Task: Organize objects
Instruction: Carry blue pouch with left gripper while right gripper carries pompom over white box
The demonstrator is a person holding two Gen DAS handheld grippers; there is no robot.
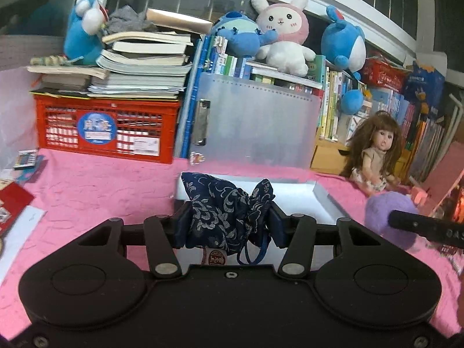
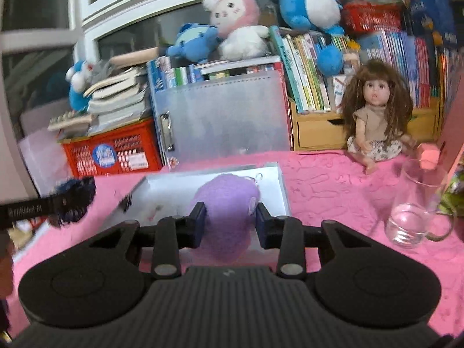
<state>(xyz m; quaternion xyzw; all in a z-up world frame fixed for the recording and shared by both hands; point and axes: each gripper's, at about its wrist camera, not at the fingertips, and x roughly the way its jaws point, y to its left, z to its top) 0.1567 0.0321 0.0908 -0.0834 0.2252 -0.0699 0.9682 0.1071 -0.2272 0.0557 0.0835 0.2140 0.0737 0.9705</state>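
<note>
Two soft things are up in the air, one in each gripper, both hanging over the shallow white box (image 2: 275,185) on the pink tablecloth (image 1: 95,191). The box shows only bare white floor where it can be seen; blur hides the rest.

Left gripper (image 1: 230,226) has its fingers pressed into the dark blue floral pouch (image 1: 226,211), bunching the cloth at the waist, drawstring loop dangling underneath, a small red-stamped tag peeking below. It sits level, just above the near edge of the box.

Right gripper (image 2: 229,223) pinches the fuzzy purple plush ball (image 2: 226,208) from both sides, held over the box's middle, a little ring hanging off the ball's far side.

Each camera catches the other tool: the left view sees the purple ball at its right edge with a black finger across it, and the right view sees the pouch, blurred, at far left.

Only the right view shows the clear glass mug (image 2: 414,206) standing on the cloth, near the long-haired doll (image 2: 377,116) seated by the wooden book rack. Only the left view shows the red card and small packets at the cloth's left edge. Behind, in both views, are the red crate (image 1: 107,127) under stacked books, a frosted plastic case (image 1: 255,121), and plush toys on top.
</note>
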